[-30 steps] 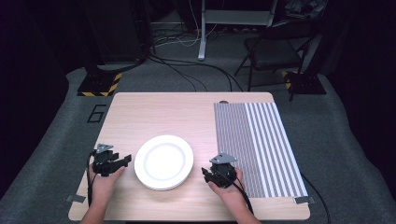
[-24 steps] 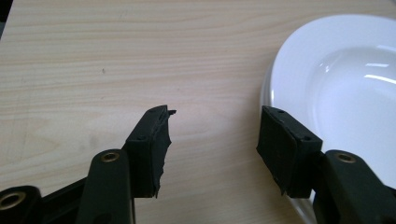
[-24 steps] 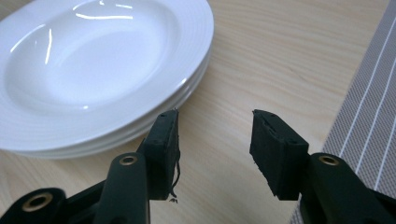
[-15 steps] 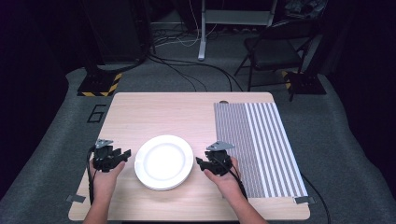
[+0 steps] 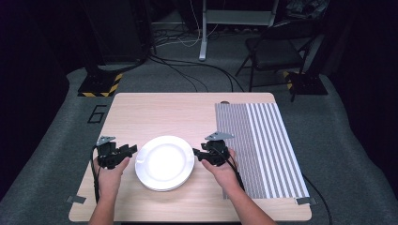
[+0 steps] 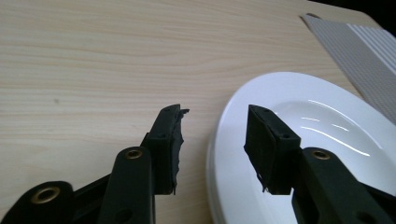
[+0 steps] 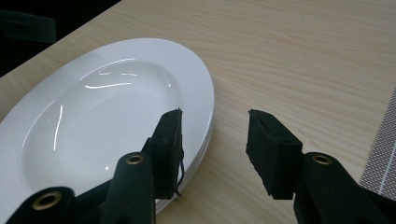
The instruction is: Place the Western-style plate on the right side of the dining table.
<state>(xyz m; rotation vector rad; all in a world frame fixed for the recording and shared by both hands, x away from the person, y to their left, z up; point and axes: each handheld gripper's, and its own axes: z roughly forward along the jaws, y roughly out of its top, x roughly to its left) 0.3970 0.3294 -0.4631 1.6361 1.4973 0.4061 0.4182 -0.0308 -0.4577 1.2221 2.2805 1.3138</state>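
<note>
Fingers of the left gripper [image 5: 130, 151] stand apart, and they have just been closing. In the left gripper view one finger [image 6: 169, 140] is over the bare counter [image 5: 164, 112] and the other [image 6: 266, 144] is over the left rim of the white plate [image 5: 165, 162], so the rim lies between them but the pads do not press it yet. It looks like the gripper is placed this way in order to pinch the edge.

The plate rests flat near the near edge of the counter, between both grippers; from the doubled rim, it may be a stack of two.

At the right rim, the right gripper [image 5: 199, 155] mirrors this: its fingers are also spread, one above the plate [image 7: 169, 135] and one beyond it, nothing squeezed. Such a symmetric approach probably serves to lift the plate level. Farther right lies a striped mat [image 5: 263, 145].
</note>
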